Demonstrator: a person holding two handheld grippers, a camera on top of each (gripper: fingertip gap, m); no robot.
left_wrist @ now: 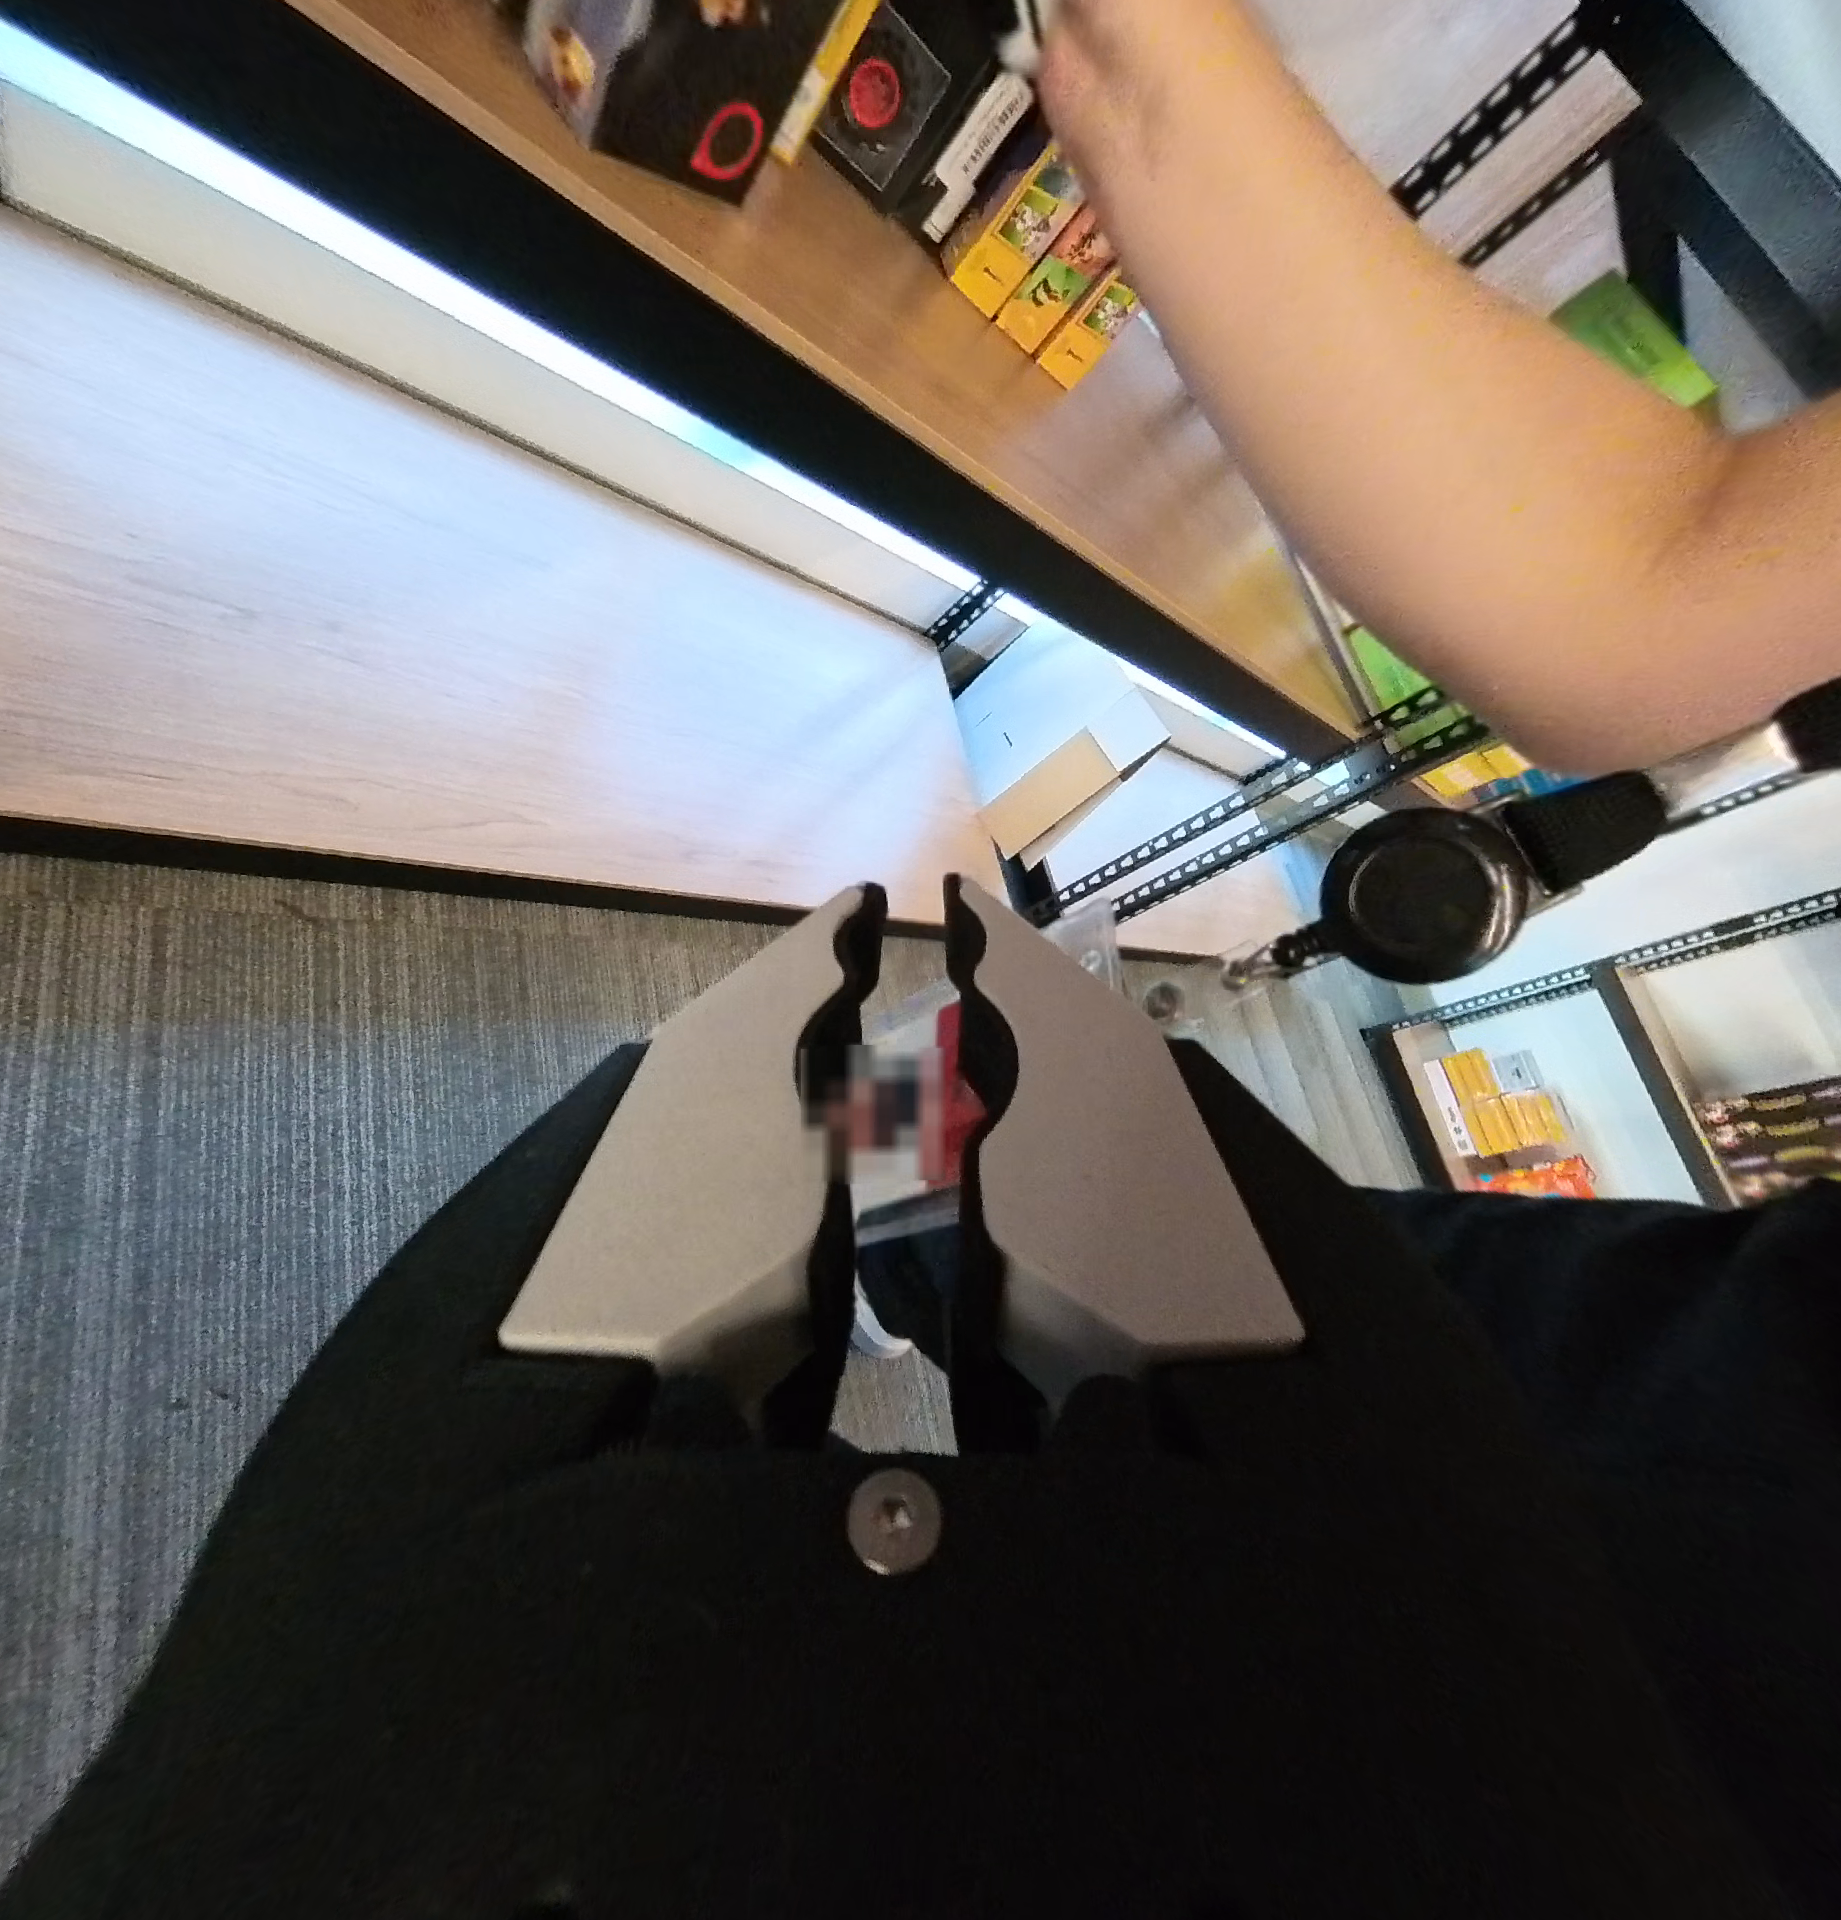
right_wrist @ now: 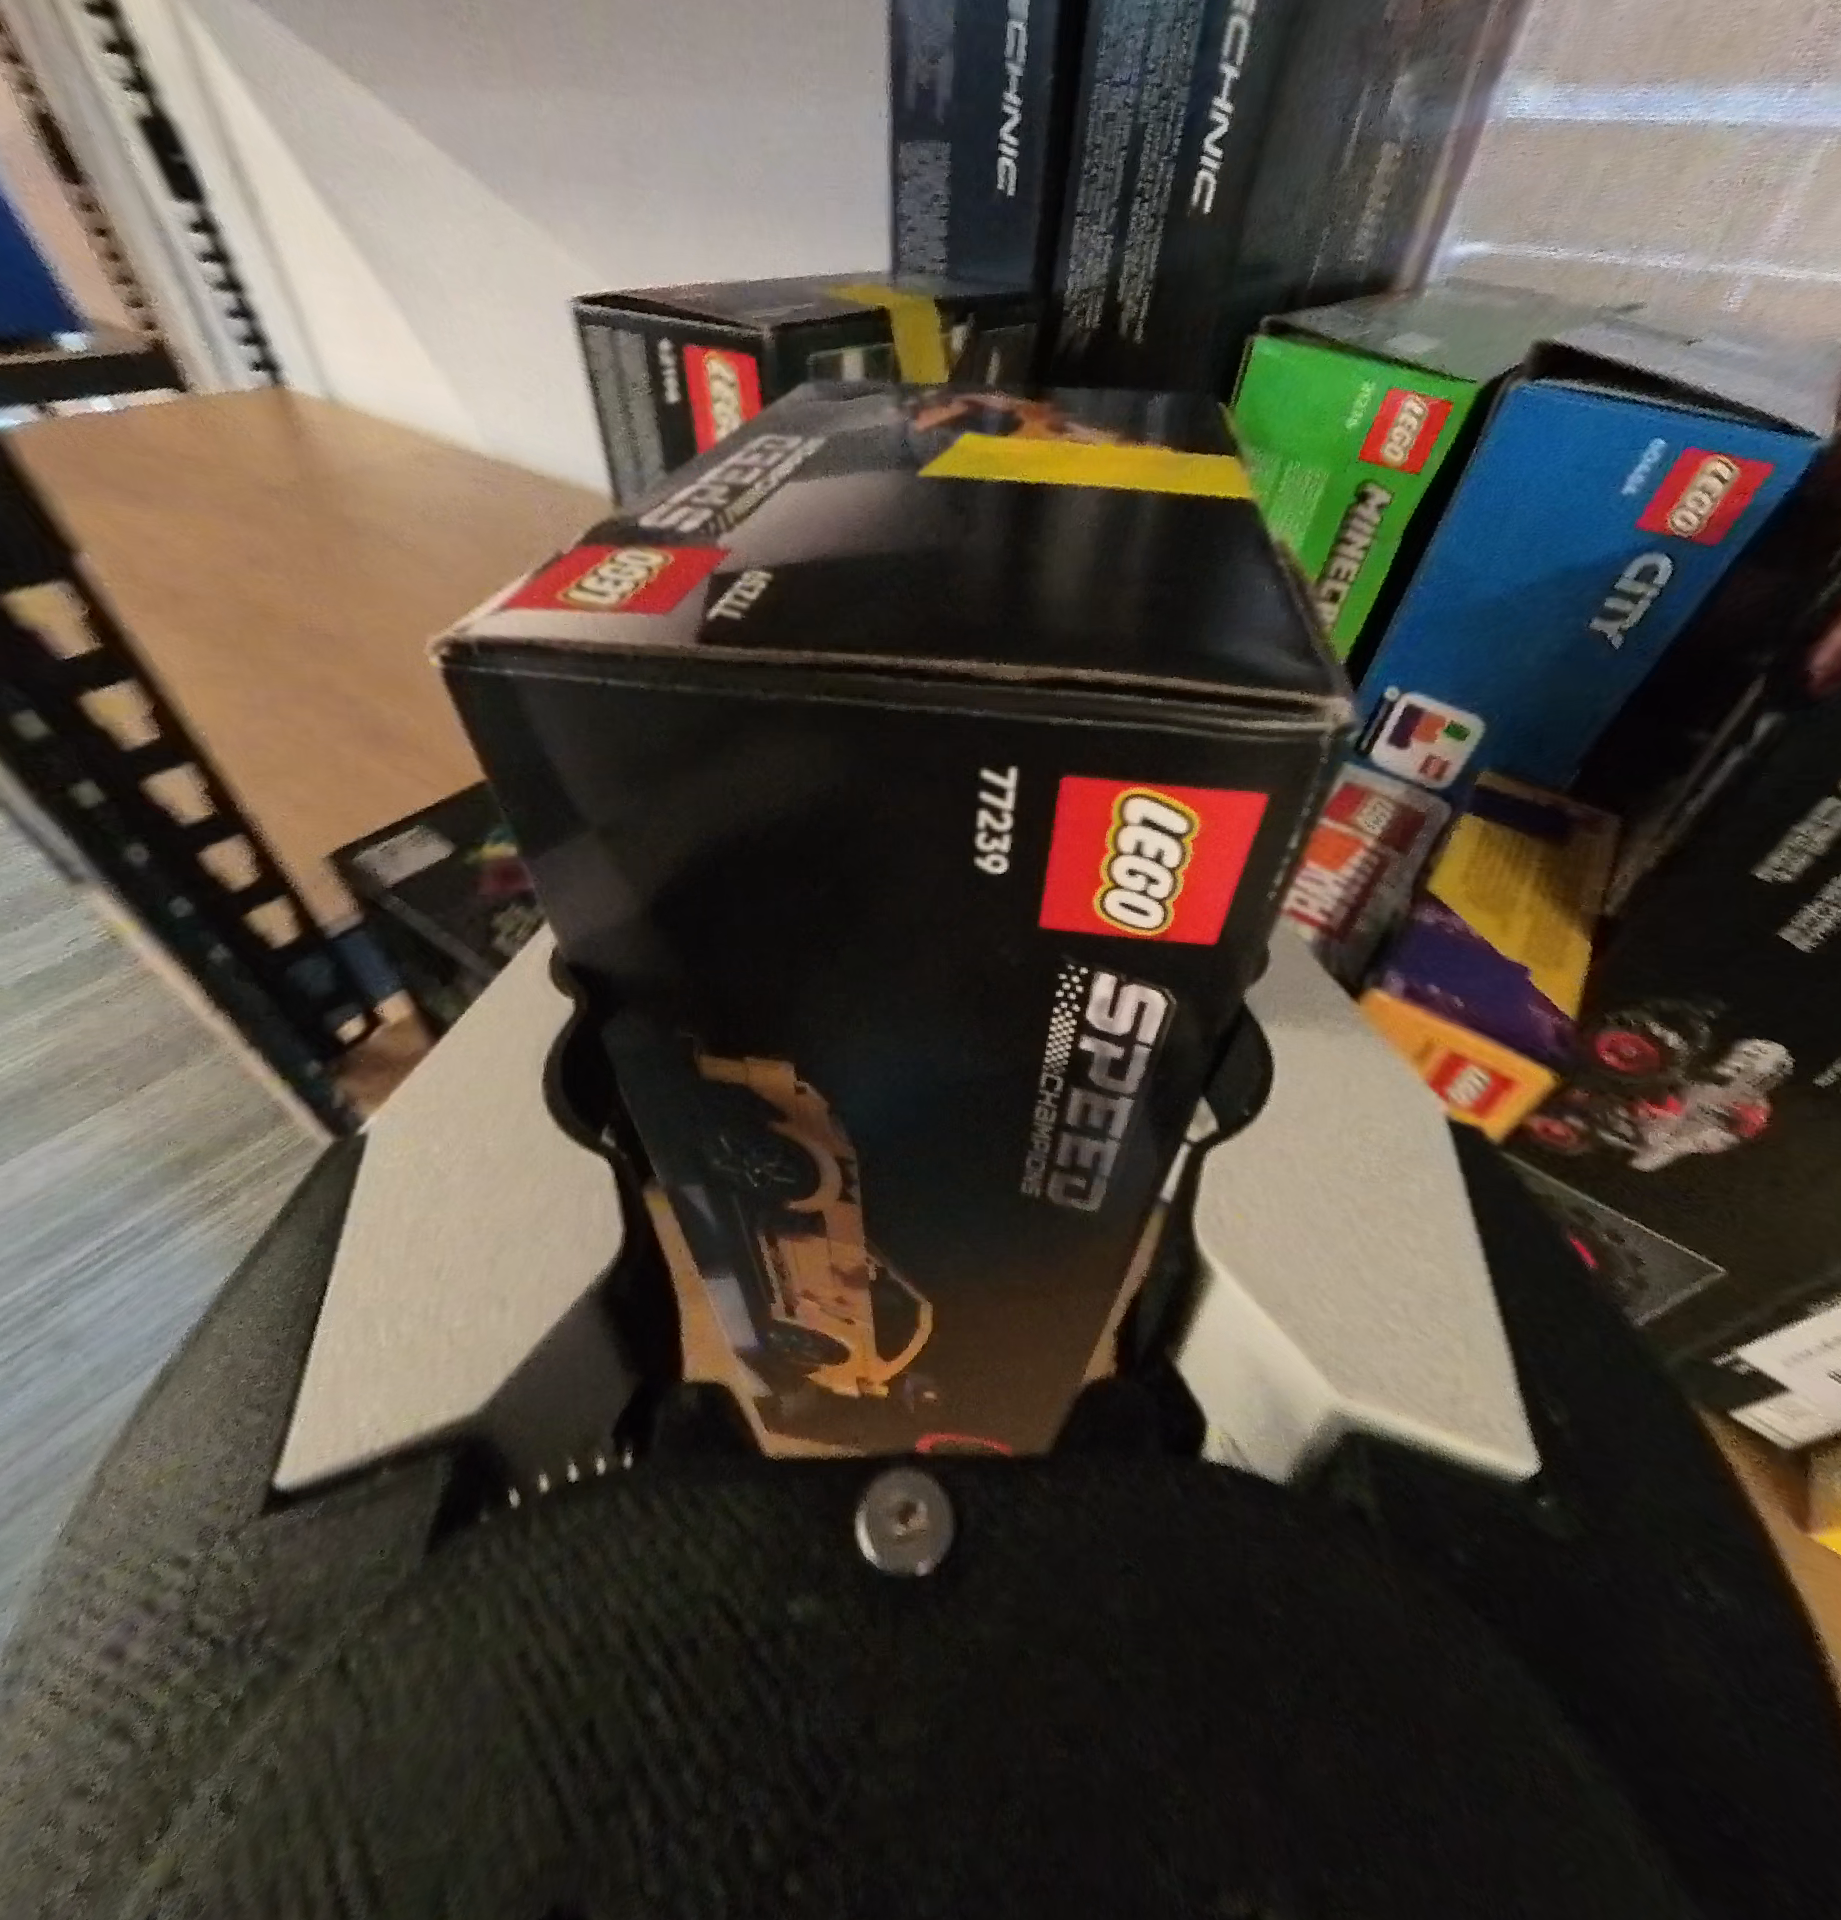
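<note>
My right gripper [right_wrist: 911, 987] is shut on a black toy box [right_wrist: 895, 790] with a red logo square and a picture of a yellow car. It grips the box's two long sides and holds it above the wooden shelf [right_wrist: 272, 540], in front of other boxes. My left gripper [left_wrist: 914, 904] is empty, its jaws nearly together with a narrow gap. It hangs low over grey carpet [left_wrist: 220, 1143] and points away from the shelf. In the left wrist view a person's bare arm [left_wrist: 1415, 416] reaches up to a wooden shelf board [left_wrist: 895, 312].
Behind the held box stand a green box [right_wrist: 1352, 488], a blue box [right_wrist: 1591, 561], tall dark boxes [right_wrist: 1103, 156] and a black box [right_wrist: 750, 364]. A black perforated upright [right_wrist: 147, 810] is at the left. Small yellow boxes [left_wrist: 1041, 270] and a black badge reel [left_wrist: 1415, 894] show too. Across from one pair of fingers to the other is roughly 45 centimetres.
</note>
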